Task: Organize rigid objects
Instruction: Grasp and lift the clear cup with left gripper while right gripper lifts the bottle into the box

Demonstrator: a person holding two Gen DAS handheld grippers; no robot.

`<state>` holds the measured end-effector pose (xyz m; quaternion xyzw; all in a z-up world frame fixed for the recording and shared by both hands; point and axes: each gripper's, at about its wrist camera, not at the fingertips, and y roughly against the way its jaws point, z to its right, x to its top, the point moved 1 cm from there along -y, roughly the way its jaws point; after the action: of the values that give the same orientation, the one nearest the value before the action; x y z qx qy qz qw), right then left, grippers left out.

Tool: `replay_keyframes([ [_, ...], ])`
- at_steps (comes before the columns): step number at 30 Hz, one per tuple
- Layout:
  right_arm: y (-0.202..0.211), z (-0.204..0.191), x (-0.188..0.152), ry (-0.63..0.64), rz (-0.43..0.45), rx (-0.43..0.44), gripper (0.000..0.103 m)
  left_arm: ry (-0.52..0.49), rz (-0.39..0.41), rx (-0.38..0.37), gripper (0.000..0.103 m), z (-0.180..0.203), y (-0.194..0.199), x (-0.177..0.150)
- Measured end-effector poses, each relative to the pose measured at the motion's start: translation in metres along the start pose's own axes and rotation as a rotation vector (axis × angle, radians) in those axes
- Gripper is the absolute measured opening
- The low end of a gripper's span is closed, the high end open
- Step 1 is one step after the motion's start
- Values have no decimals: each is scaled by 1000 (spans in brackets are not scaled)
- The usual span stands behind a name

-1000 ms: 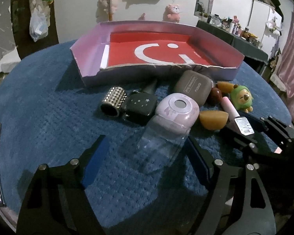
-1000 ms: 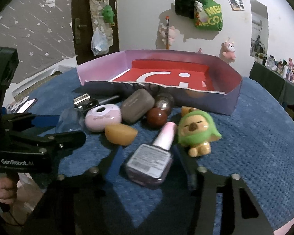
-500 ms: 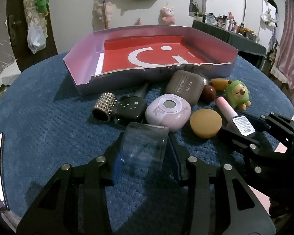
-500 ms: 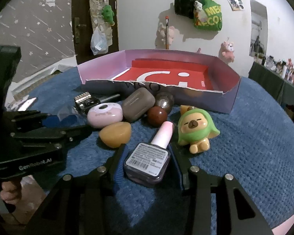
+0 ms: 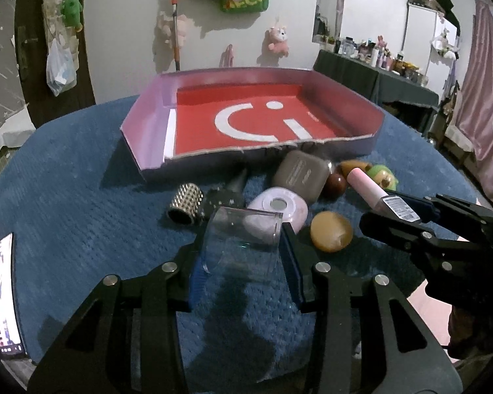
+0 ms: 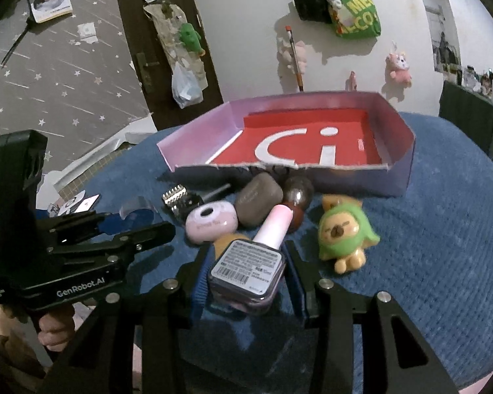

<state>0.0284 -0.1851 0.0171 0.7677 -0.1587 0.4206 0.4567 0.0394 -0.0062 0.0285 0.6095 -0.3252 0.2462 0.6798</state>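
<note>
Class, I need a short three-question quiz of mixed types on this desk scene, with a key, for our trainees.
1. True or false: the tray already holds an item.
2. What does the left tool grip? A) clear cup B) green toy C) studded cylinder
3. Fill in: the right tool is shut on a nail polish ____.

Key: 1 false; 2 A; 3 bottle.

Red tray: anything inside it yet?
Nothing visible: the red tray shows only its printed floor in both views. The strip just behind its near wall is hidden.
</note>
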Motion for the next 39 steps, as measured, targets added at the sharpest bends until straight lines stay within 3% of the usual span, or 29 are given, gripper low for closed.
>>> replay_keyframes([
  [21,-17,25,68,6,-8,-6,45,-7,84,30,38,-11,-6,78],
  [32,-46,47,115,22,-28,-53,45,24,88,54,38,-32,-38,126],
  [39,-77,63,134,17,-76,-81,45,54,39,64,38,-47,-69,148],
])
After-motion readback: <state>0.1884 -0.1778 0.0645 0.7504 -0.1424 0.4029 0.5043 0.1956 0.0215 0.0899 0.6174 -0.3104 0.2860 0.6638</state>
